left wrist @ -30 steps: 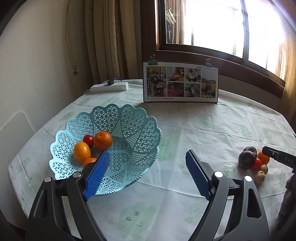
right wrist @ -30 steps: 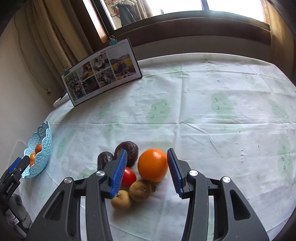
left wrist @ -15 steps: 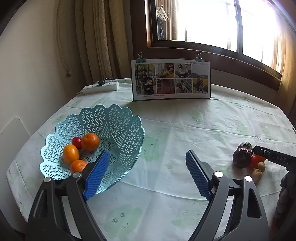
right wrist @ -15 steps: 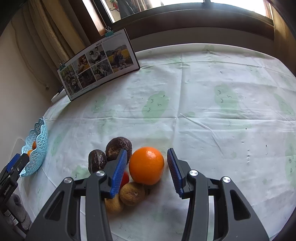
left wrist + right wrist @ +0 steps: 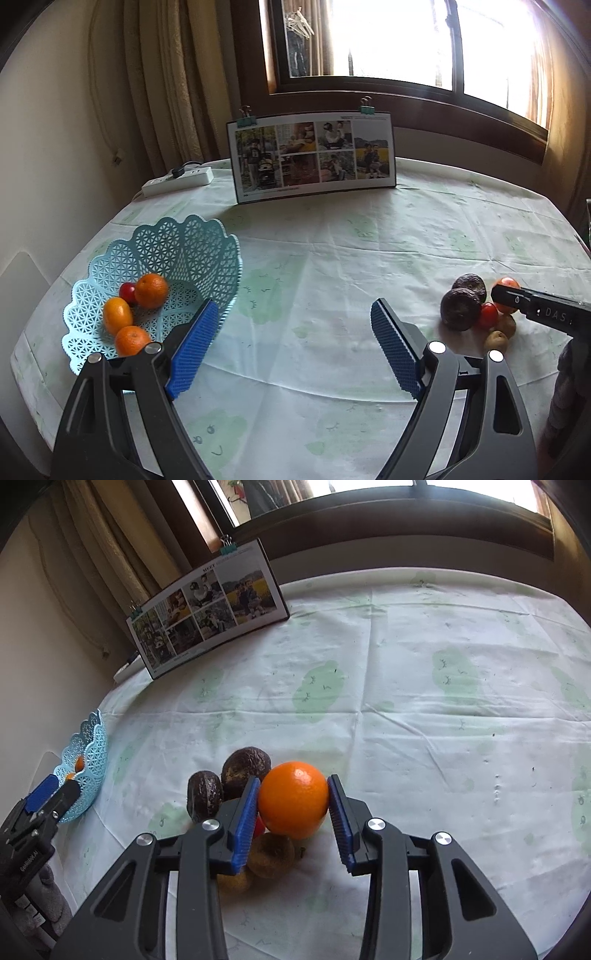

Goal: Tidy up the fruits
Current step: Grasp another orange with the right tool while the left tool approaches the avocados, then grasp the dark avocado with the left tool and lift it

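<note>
My right gripper (image 5: 292, 805) is shut on an orange (image 5: 293, 799), its blue pads pressed to both sides of the fruit. Around it lie two dark avocados (image 5: 245, 767), a red tomato (image 5: 259, 826) and two small brown fruits (image 5: 271, 854). In the left wrist view the same pile (image 5: 480, 314) sits at the right, with the right gripper's tip (image 5: 517, 301) over it. My left gripper (image 5: 290, 347) hangs open above the cloth with nothing between its pads. The light blue lattice basket (image 5: 207, 254) at the left holds three oranges (image 5: 150, 290) and a small red fruit (image 5: 127, 292).
A photo board (image 5: 314, 157) stands clipped upright at the back of the round table (image 5: 332, 258). A white power strip (image 5: 177, 180) lies at the back left by the curtain. The window runs behind. The basket (image 5: 86, 760) shows at the far left of the right wrist view.
My right gripper has moved forward around the orange and closed on it. My left gripper has drawn back and turned right, so the basket has slid left in its view.
</note>
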### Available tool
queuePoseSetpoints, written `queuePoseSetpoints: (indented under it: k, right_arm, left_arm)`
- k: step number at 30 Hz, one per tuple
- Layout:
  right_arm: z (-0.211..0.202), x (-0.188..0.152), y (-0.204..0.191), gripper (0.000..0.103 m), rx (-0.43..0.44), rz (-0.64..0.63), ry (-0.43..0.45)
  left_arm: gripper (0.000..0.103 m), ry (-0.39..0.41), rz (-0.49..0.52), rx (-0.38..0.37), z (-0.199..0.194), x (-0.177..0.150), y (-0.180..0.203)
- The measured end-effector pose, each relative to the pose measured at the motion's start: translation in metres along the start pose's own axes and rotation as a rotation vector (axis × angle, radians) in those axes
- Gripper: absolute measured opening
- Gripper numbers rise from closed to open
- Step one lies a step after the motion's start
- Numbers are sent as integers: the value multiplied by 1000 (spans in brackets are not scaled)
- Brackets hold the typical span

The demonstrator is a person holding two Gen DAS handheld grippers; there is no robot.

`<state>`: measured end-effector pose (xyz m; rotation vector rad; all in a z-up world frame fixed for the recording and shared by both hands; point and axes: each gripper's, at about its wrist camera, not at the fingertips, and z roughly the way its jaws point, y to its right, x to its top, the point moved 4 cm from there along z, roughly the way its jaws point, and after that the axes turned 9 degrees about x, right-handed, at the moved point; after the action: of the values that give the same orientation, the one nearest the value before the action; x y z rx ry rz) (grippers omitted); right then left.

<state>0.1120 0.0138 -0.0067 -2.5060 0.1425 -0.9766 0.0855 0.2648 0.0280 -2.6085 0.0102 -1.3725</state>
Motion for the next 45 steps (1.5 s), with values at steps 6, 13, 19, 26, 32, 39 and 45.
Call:
queuePoseSetpoints:
  k: [6, 13, 19, 26, 32, 39, 45]
  right_arm:
    - [-14, 8, 7, 38, -14, 21, 53]
    - [-24, 12, 13, 38, -31, 29, 90]
    - [-24, 11, 16, 38, -31, 45, 90]
    - [-24, 10, 18, 38, -28, 55, 90]
    - [-22, 9, 17, 38, -24, 55, 85]
    - [-22, 9, 21, 38, -26, 68, 83]
    - [-20, 8, 19, 38, -25, 61, 77]
  left_arm:
    - [86, -2, 39, -28, 0, 4, 23]
    - [86, -26, 87, -87, 5, 2, 53]
    - [86, -57, 141, -167, 14, -1, 85]
    - [86, -72, 215, -229, 22, -6, 118]
    - [81, -90, 245, -261, 31, -9, 132]
    - [53, -141, 239, -329, 39, -12, 136]
    - [43, -178, 197, -404, 45, -14, 136]
